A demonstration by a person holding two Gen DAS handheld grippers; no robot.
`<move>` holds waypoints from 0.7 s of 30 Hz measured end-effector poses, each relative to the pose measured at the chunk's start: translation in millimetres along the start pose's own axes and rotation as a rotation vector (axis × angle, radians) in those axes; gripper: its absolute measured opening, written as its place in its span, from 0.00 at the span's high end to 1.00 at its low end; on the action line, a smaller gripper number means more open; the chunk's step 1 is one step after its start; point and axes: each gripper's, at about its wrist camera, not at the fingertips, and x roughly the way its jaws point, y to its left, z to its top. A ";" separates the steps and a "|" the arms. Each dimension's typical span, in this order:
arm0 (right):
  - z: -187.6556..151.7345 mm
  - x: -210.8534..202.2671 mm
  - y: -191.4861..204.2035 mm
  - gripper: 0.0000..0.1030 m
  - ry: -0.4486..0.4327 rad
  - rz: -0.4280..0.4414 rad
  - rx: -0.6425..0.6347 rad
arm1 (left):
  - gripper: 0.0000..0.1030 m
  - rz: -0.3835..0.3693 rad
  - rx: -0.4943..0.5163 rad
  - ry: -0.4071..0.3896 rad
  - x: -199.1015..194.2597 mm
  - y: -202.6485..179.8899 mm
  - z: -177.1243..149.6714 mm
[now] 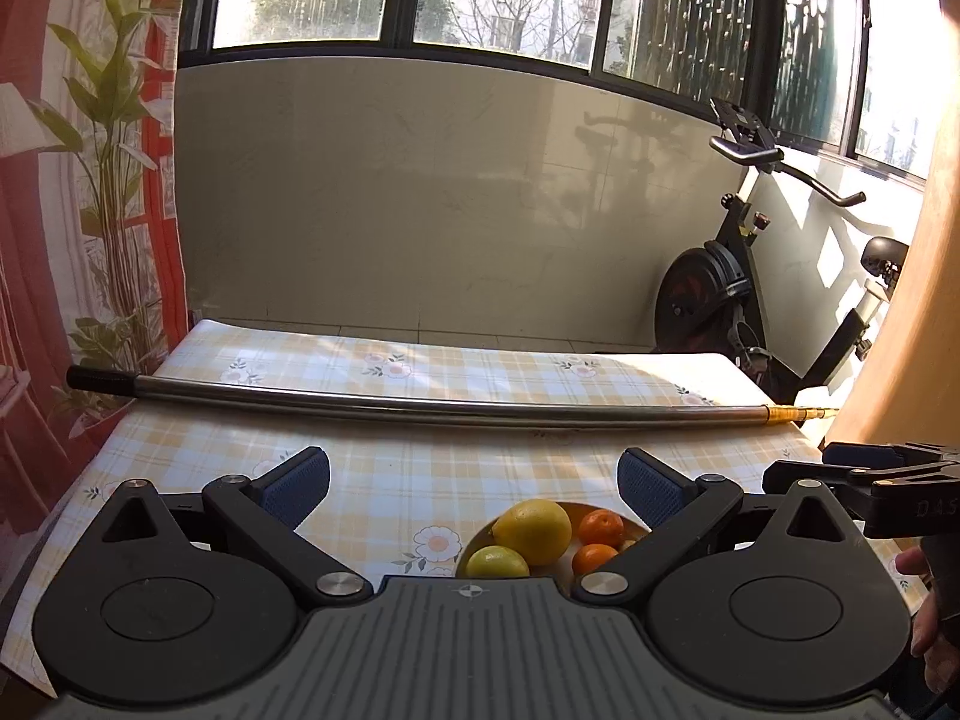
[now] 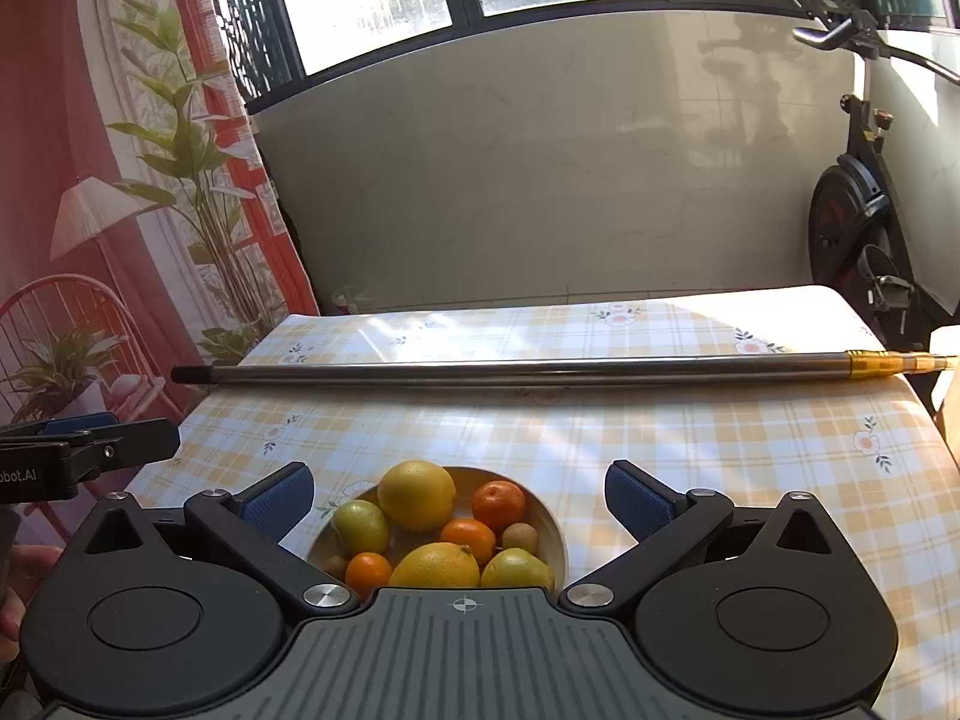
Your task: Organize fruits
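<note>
A pale bowl [image 2: 549,516] of fruit sits on the checked tablecloth near the front edge. It holds a big yellow citrus [image 2: 417,495], a second one [image 2: 435,564], small oranges [image 2: 498,503], greenish lemons [image 2: 360,527] and small brown fruits [image 2: 519,537]. My right gripper [image 2: 459,501] hovers over the bowl, open, nothing between its blue pads. In the left wrist view the bowl [image 1: 477,543] shows partly, with a yellow citrus [image 1: 533,531] and oranges [image 1: 602,525]. My left gripper [image 1: 474,489] is open and empty above it. The right gripper [image 1: 870,474] shows at that view's right edge.
A long metal pole [image 2: 528,369] with a black grip and gold tip lies across the table [image 2: 750,450] beyond the bowl. An exercise bike [image 1: 738,294] stands behind the table's far right corner. A printed curtain [image 1: 78,210] hangs on the left. A hand [image 1: 927,618] holds the right gripper.
</note>
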 end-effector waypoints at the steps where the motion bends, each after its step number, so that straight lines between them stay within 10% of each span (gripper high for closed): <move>1: 5.6 -6.6 0.6 0.00 -0.019 -0.005 -0.002 | 0.00 0.002 -0.002 -0.016 -3.6 -1.1 4.2; 21: 76.2 -102.3 4.0 0.00 -0.264 -0.063 -0.054 | 0.00 0.058 0.096 -0.242 -59.6 -61.7 59.1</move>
